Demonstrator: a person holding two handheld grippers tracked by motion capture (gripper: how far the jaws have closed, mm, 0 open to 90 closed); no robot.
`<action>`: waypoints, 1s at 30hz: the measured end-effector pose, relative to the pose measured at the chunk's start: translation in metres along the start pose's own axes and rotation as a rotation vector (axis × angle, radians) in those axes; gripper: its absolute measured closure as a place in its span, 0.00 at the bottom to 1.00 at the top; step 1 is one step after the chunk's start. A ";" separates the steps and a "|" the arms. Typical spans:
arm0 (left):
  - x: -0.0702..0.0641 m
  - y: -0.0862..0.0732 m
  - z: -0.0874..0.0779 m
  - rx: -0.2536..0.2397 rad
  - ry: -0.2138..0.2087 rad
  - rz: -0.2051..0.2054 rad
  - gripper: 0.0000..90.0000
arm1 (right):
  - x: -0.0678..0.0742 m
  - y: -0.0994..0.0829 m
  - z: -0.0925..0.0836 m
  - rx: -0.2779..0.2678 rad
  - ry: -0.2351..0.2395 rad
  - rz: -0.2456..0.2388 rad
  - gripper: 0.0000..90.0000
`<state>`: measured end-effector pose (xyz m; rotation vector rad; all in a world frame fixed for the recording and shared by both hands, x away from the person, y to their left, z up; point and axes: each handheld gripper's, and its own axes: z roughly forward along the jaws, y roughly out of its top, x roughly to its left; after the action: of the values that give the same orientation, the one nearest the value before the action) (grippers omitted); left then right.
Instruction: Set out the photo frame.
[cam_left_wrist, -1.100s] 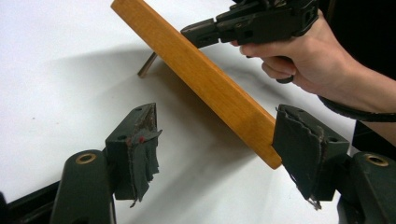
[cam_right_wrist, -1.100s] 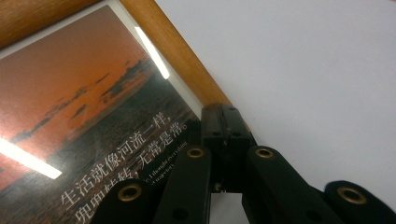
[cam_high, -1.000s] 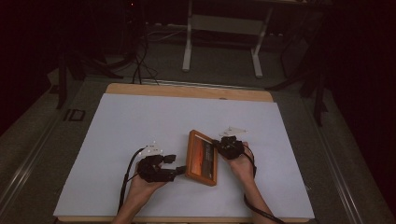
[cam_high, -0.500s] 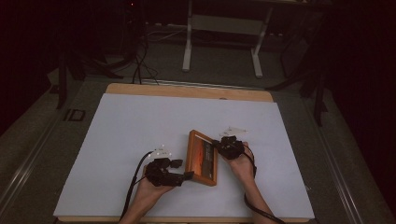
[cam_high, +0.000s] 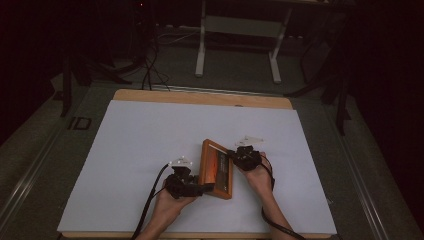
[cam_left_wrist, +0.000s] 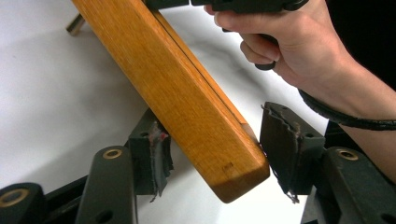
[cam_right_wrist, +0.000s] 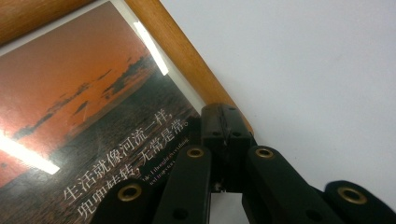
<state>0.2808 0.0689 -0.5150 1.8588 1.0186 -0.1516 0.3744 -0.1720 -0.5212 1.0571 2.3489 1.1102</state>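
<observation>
A wooden picture frame (cam_high: 217, 169) with an orange sunset print (cam_right_wrist: 93, 116) is near the table's front middle, one long side raised. My right gripper (cam_high: 233, 152) is shut on its far right rail (cam_right_wrist: 177, 56); its jaws (cam_right_wrist: 224, 133) pinch the wood. My left gripper (cam_high: 204, 189) is at the frame's near corner. That corner (cam_left_wrist: 224, 168) sits between the left gripper (cam_left_wrist: 212, 144) pads. The jaws have just been closing; the left pad (cam_left_wrist: 152, 154) is against the wood and the right pad (cam_left_wrist: 285, 144) is a sliver off.
A white sheet (cam_high: 150, 145) covers the wooden table (cam_high: 200, 97). A small metal peg (cam_left_wrist: 74, 25) sticks out behind the frame. A desk frame's legs (cam_high: 200, 50) and cables stand on the dark floor beyond.
My left gripper has slid right to the frame's near corner, and its jaws now bracket that corner. The right gripper and the frame have stayed put.
</observation>
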 end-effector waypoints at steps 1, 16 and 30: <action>0.000 0.000 0.000 0.003 -0.003 -0.007 0.50 | 0.000 0.000 0.000 0.000 0.000 -0.001 1.00; 0.000 0.005 -0.002 0.004 0.024 -0.106 0.60 | -0.003 -0.003 -0.004 -0.001 -0.026 -0.003 1.00; -0.024 0.029 0.006 -0.030 0.100 0.068 0.77 | -0.024 -0.026 -0.056 -0.064 -0.046 0.060 1.00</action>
<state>0.2875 0.0447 -0.4862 1.8862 1.0188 -0.0021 0.3463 -0.2297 -0.5061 1.1247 2.2445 1.1618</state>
